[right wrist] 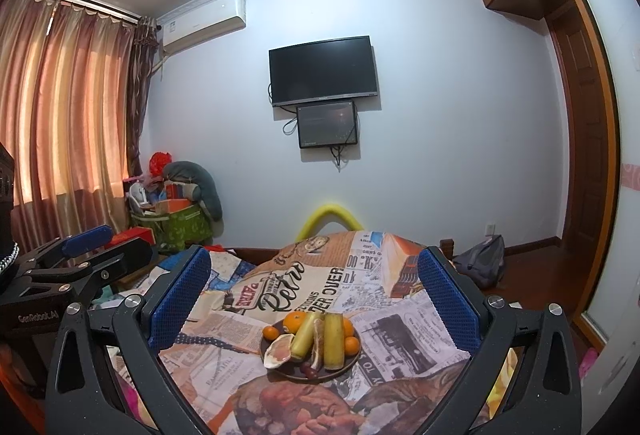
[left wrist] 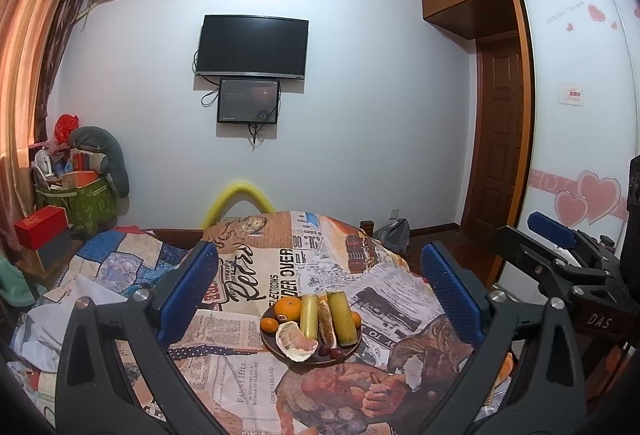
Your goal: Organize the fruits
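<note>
Orange citrus, two yellow-green stalks and a peeled pomelo wedge [left wrist: 297, 342] already crowd the dark plate [left wrist: 280, 353] on the newsprint cloth [left wrist: 248, 367]. Your left gripper [left wrist: 320, 275] and right gripper [right wrist: 314, 277] both hang spread wide, holding nothing, well short of it. The sorting looks finished or not begun; you cannot tell which.

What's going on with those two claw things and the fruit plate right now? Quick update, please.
Left gripper open, empty. Right gripper open, empty. Fruit plate full, untouched on the newsprint cloth. Nothing blocking the approach.
</note>
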A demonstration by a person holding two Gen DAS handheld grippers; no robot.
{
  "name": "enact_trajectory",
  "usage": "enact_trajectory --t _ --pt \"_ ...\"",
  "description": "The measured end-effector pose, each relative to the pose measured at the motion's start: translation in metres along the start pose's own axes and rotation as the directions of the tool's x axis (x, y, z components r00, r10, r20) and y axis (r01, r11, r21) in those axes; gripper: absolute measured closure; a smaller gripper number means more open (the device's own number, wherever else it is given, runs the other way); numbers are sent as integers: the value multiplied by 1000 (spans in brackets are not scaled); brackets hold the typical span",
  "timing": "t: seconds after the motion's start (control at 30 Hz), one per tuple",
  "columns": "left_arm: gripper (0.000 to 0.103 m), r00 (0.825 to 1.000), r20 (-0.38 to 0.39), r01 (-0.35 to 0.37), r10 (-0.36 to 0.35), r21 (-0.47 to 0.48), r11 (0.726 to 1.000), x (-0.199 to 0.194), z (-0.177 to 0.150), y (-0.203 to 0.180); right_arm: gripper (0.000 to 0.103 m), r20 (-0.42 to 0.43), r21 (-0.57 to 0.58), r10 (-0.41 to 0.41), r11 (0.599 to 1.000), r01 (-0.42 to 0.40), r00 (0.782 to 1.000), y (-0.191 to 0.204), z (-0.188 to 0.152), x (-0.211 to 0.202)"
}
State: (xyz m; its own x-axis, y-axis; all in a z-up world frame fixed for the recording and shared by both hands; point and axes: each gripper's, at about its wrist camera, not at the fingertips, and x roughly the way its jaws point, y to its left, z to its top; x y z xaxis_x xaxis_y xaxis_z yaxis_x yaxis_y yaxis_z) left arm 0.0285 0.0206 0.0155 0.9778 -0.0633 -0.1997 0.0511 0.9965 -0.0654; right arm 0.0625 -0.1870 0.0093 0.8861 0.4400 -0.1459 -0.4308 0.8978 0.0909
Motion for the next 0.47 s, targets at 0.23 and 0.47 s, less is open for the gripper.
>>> enact_trajectory --t 0.23,0.47 --pt "0 1000 -2 5 -5 1 1000 0 0 1 0 -3 -6 -2 1000 2 1000 0 2 2" --pt "0 1000 -4 10 -10 5 1000 2 -1 1 0 -9 -3 -5 1000 5 1000 -3 1 6"
